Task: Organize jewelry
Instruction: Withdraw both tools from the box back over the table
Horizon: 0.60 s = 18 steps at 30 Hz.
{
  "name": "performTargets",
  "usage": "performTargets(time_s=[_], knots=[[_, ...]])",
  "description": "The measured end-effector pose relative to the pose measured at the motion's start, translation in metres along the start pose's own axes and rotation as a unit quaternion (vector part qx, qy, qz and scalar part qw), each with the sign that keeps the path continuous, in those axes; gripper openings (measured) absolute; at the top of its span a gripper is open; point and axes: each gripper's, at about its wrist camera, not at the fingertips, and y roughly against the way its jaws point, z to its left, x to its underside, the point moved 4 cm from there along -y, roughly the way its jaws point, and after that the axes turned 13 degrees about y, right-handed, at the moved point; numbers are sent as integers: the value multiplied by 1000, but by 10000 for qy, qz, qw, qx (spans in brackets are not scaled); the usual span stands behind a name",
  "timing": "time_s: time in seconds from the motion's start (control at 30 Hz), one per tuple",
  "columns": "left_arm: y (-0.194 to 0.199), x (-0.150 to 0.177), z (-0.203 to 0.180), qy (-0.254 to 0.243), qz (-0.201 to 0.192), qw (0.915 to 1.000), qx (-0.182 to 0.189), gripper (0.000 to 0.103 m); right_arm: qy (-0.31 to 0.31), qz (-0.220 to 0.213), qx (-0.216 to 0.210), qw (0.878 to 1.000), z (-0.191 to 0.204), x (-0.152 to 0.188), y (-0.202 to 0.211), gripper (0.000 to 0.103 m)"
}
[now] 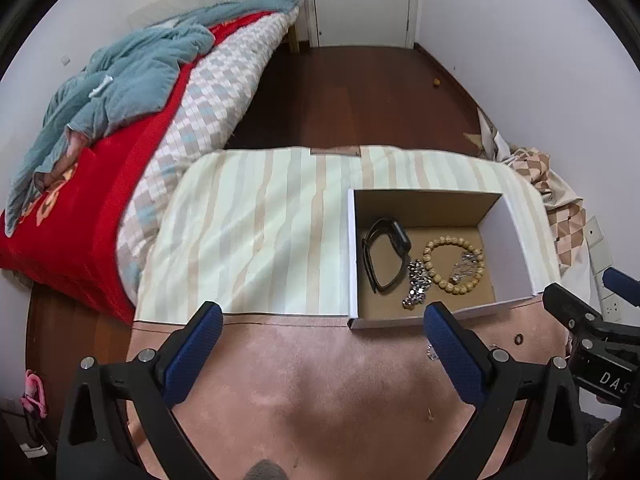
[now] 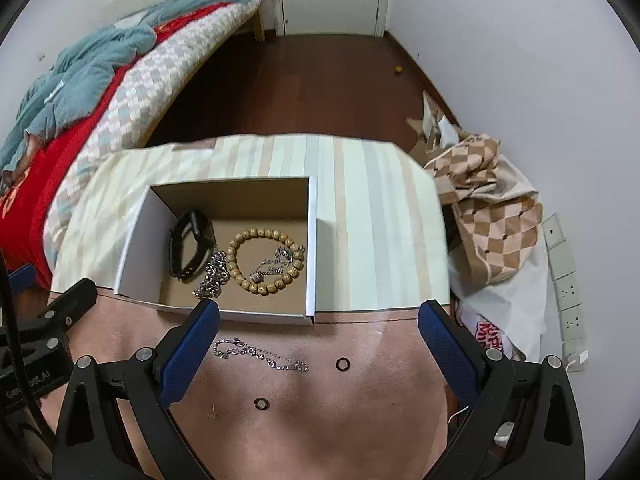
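Both the left gripper (image 1: pixel 322 320) and right gripper (image 2: pixel 318 318) are held wide open, empty. The chain (image 2: pixel 260 355), light and limp, is best pinched mid-length.

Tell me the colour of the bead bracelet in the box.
Light tan, wood-like bead bracelet; clearest in the right wrist view.

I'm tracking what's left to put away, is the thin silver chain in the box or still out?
Out. The thin silver chain lies on the pink cloth in front of the box.
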Motion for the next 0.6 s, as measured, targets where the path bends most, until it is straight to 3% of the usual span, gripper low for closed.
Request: performTargets(time_s=[0.6], knots=[[122,19,5,127,-904,9950,397,102,-19,-1126,285,9932,-6,27,142,101]])
